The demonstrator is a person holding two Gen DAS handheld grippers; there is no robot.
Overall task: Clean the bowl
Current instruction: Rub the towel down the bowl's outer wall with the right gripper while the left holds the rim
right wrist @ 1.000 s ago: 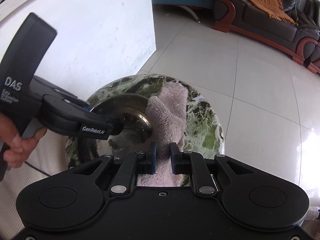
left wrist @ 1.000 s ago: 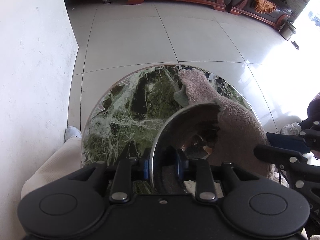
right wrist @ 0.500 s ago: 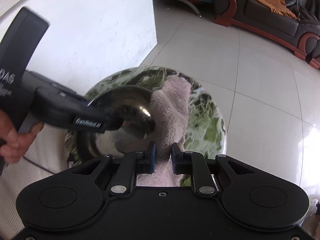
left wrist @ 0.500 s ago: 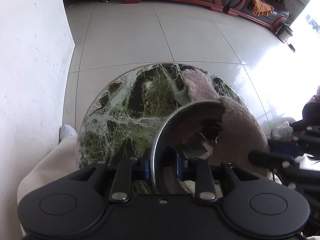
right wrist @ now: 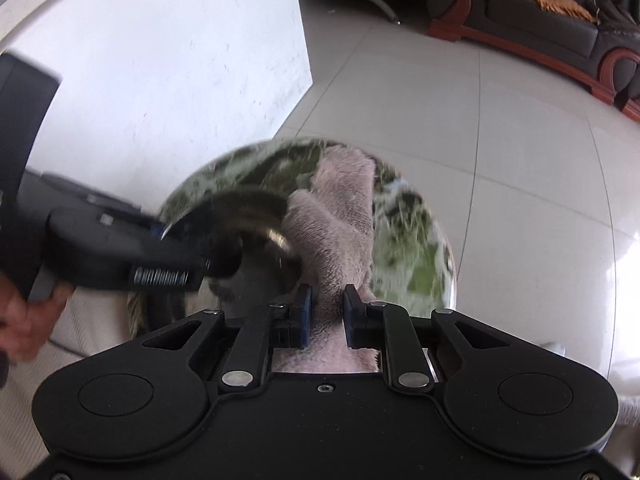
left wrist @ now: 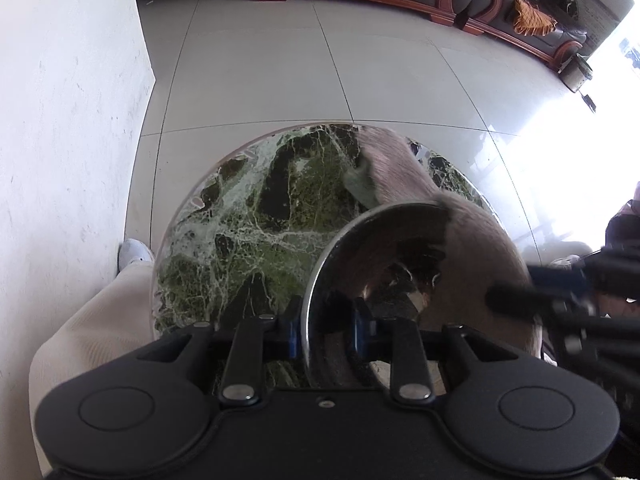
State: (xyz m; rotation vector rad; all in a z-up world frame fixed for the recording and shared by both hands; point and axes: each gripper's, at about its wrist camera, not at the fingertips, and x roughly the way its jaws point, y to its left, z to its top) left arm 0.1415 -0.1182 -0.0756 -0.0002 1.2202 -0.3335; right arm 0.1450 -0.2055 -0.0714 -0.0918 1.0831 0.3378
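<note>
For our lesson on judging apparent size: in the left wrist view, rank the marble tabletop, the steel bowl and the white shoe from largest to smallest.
1. Marble tabletop
2. Steel bowl, near the camera, so possibly flattered
3. White shoe, mostly hidden

Bright daylight blows out the right-hand floor (left wrist: 560, 168) — fisheye-bent edges, right view motion-blurred.

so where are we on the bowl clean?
Done: the left claw is shut on the rim of the metal bowl, tilted over the marble table, and the right claw grips the pink towel. In hand: the towel is against the bowl, and motion blur suggests wiping. Left: finish wiping and set the bowl down; its cleanliness cannot be judged.
</note>
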